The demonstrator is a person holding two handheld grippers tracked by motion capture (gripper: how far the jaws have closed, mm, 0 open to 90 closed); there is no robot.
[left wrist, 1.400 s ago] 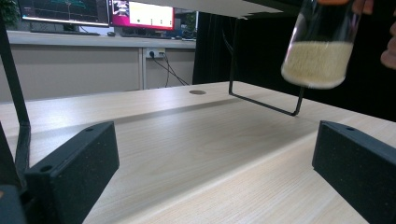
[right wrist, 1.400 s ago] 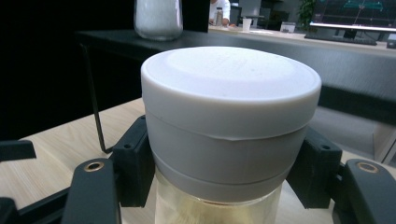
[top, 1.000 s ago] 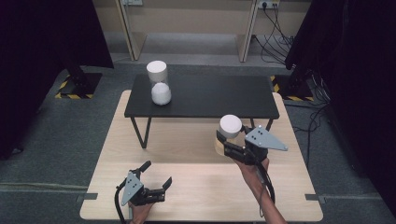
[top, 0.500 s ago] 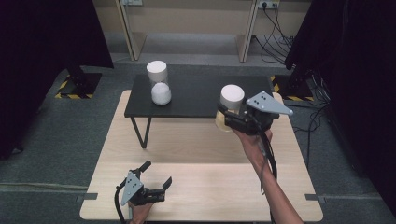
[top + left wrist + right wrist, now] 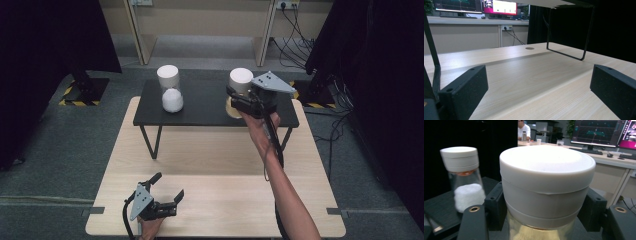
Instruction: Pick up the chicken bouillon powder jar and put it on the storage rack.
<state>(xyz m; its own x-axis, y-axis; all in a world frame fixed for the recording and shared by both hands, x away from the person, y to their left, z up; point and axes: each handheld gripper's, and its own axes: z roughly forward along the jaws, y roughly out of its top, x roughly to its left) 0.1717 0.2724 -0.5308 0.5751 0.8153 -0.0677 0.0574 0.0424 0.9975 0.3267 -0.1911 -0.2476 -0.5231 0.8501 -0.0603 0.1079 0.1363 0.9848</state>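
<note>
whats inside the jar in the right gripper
Through the glass of the jar, below its white lid, something pale yellowish shows. The right gripper and its jaws cover most of the glass, so what it is cannot be told.

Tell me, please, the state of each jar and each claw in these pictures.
Jar in the right claw: lid on, upright, held over the black shelf.
Jar on the shelf: lid on, upright, white filling inside.
Right claw: shut on the jar below its lid.
Left claw: open, nothing between its jaws, low over the wooden table.
</note>
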